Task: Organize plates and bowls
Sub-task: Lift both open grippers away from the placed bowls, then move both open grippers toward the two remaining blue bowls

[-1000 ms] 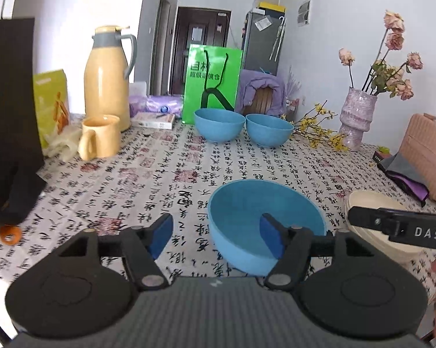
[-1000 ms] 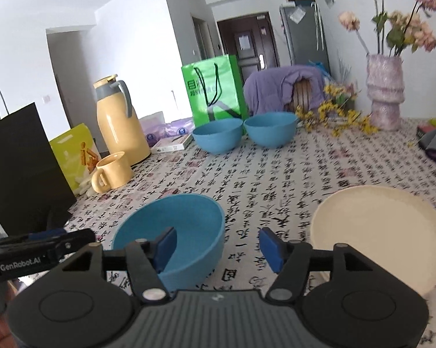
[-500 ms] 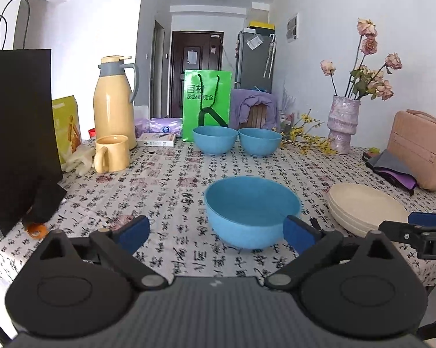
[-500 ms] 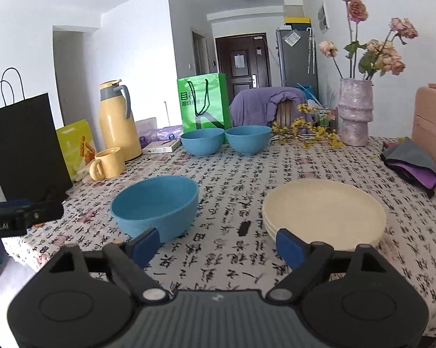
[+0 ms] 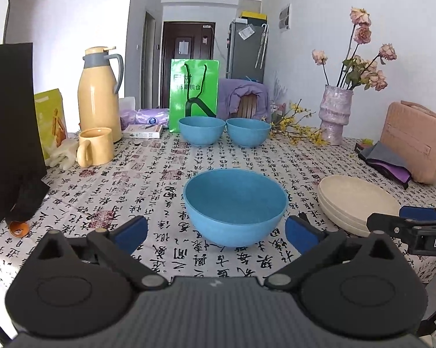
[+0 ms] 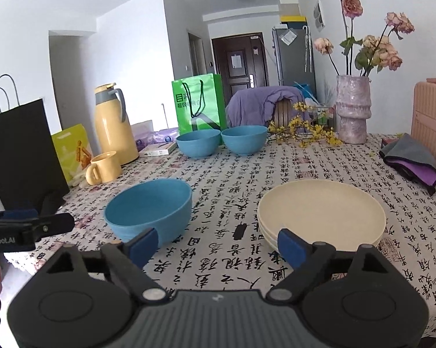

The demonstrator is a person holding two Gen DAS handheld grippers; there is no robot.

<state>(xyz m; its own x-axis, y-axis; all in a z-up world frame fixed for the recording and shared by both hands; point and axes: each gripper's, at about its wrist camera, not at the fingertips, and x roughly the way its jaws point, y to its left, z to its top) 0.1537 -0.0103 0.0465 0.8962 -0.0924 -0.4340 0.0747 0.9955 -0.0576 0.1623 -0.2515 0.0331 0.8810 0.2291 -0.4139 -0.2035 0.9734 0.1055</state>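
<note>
A blue bowl [image 5: 235, 206] [image 6: 151, 208] stands upright on the patterned tablecloth near the front edge. To its right lies a stack of cream plates [image 5: 357, 200] [image 6: 322, 211]. Two more blue bowls [image 5: 200, 130] [image 5: 248, 132] sit side by side at the back, also seen in the right wrist view [image 6: 199, 142] [image 6: 244, 139]. My left gripper [image 5: 215, 232] is open, just short of the near bowl, touching nothing. My right gripper [image 6: 218, 245] is open between the bowl and the plates, holding nothing.
A yellow thermos [image 5: 99, 95] and mug [image 5: 96, 146] stand at the left, beside a black paper bag [image 5: 9, 133]. A green bag [image 5: 194, 90] is behind the far bowls. A vase of flowers [image 5: 335, 113], a pink case [image 5: 415, 139] and folded cloth [image 6: 412, 156] are on the right.
Both grippers have drawn back from the table towards its front edge, and their jaws have spread wider. The near bowl and plates have stayed in place.
</note>
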